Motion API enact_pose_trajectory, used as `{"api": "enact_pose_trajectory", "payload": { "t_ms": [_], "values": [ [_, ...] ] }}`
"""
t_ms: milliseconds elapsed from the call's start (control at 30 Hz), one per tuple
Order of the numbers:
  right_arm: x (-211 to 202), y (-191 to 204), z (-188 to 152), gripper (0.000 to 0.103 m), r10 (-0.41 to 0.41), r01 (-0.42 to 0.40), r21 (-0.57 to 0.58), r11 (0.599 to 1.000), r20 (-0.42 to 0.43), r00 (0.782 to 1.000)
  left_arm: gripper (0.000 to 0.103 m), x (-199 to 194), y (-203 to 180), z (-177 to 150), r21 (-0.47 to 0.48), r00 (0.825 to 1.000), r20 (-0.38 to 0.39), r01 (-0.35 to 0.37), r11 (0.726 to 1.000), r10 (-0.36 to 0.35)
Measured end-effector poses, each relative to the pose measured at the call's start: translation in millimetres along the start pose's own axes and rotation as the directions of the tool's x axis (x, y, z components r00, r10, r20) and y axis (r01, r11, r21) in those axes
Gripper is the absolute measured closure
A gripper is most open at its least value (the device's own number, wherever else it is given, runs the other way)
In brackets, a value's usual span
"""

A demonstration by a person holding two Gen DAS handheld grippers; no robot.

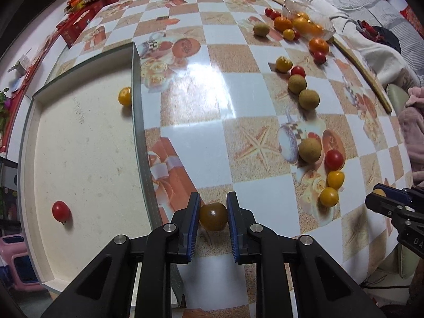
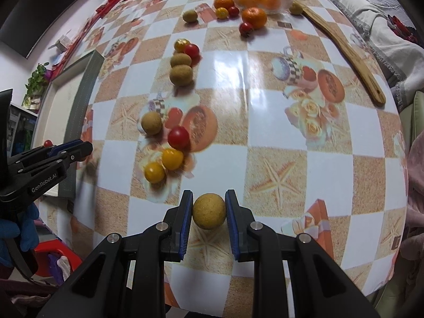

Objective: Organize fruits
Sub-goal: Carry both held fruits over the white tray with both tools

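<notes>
We see the left gripper [image 1: 213,213] clamped on a brownish-yellow tomato [image 1: 213,216] beside the tray [image 1: 137,122]; the right gripper [image 2: 208,210] pinches a tan longan [image 2: 209,211] above the table [image 2: 278,164]. Left gripper looks blurred from the right view.

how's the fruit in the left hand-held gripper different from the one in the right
The left hand-held gripper holds a brownish-orange tomato, smooth and glossy. The right hand-held gripper holds a tan longan, matte and rough-skinned, paler in colour. Both are small round fruits pinched between blue pads above the table.
</notes>
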State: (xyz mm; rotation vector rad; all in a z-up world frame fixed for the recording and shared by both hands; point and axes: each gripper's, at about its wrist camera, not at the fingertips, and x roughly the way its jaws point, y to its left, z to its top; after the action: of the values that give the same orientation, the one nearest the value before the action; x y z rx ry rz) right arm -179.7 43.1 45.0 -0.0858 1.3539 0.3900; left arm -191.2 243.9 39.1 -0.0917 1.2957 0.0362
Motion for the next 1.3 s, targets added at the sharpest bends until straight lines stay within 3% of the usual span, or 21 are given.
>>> {"api": "enact_pose_trajectory", "payload": {
  "t_ms": [367, 700, 967, 1100, 1300],
  "values": [
    [-9, 35, 37, 0.076, 0.048, -0.046, -0.059, 0.997, 0.031, 0.998, 0.081, -29, 38, 18, -0.098, 0.996, 0.088, 0.002, 0.995, 0.007],
    [0, 106, 81, 0.076, 0.131, -0.122, -0.195, 0.973, 0.032, 0.991, 0.081, -41, 113, 19, -0.235, 0.987, 0.121, -0.073, 0.969, 0.103],
    [20, 178, 130, 0.076, 0.229, -0.219, -0.272, 0.937, 0.004, 0.973, 0.081, -32, 173, 21, -0.348, 0.973, 0.106, -0.156, 0.924, 0.205],
    [35, 218, 152, 0.076, 0.245, -0.229, -0.337, 0.913, 0.005, 0.97, 0.081, -18, 195, 23, -0.391, 0.969, 0.08, -0.186, 0.901, 0.235],
    [70, 259, 180, 0.076, 0.236, -0.227, -0.381, 0.896, -0.024, 0.972, 0.081, 2, 205, 25, -0.392, 0.967, 0.039, -0.216, 0.894, 0.251]
  ]
}}
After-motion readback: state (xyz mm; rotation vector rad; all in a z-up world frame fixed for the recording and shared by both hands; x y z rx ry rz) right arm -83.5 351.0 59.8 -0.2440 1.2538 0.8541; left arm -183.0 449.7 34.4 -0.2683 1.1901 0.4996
